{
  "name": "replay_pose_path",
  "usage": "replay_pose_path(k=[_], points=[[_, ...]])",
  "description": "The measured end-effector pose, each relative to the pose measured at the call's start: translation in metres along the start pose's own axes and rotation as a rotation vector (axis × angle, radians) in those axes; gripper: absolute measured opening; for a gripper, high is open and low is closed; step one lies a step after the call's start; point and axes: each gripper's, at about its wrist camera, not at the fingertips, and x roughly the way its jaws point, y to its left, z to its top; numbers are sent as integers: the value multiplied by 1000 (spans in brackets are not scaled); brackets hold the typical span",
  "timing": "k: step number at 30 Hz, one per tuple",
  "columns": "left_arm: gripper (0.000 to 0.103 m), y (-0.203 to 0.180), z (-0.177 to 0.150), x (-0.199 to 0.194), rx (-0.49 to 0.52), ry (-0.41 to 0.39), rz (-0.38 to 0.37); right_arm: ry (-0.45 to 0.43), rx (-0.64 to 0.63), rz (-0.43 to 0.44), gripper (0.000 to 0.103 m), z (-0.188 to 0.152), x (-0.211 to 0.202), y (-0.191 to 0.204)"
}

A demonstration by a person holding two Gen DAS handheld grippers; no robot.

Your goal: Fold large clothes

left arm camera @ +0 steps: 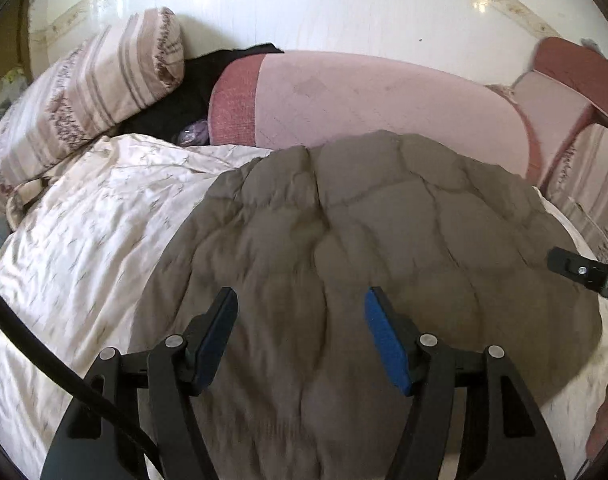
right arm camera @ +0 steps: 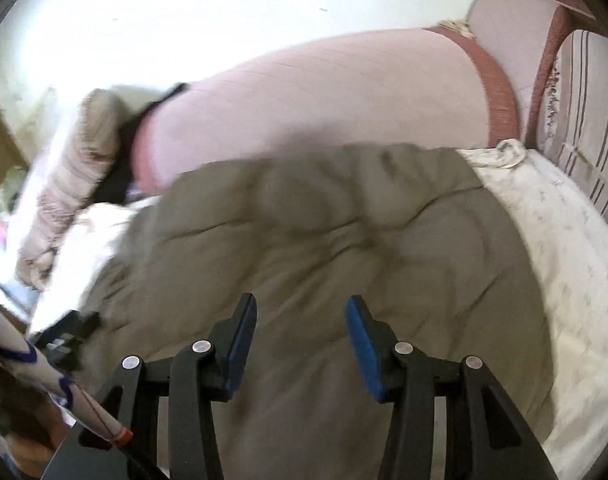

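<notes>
Lying spread on the pale bedsheet (left arm camera: 84, 240) of the bed: one grey-brown quilted garment (left arm camera: 363, 240), puffy and creased, its far edge near the pink headboard (left arm camera: 383, 100). Left gripper (left arm camera: 300, 340) and right gripper (right arm camera: 302, 344) hang over it, fingers spread, holding nothing. Judged step: between folds; next move calls for pinching an edge on each side.

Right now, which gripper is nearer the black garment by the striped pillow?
Left. The left gripper hovers over the brown quilt, black garment ahead-left of it; the right gripper is further right, across the quilt.
</notes>
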Motion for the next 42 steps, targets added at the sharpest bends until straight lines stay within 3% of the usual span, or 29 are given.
replay_pose_path(k=[5,9,13,21,42], points=[[65,10,-33,-33,-40,-26,77,-42,-57,-46,52,-51,-31,45],[66,22,-45,-27,-66,-22,128,-40,-3,-61,52,-70,-27,50],[66,29,-50,-5,-57,9,146,-27,-57,-112,52,-71,-6,53],[68,23,-47,10,-12,4,180,39,-66,-109,53,-76,32,42],[69,22,-49,11,-2,-23,188,34,-136,-173,53,-80,37,52]])
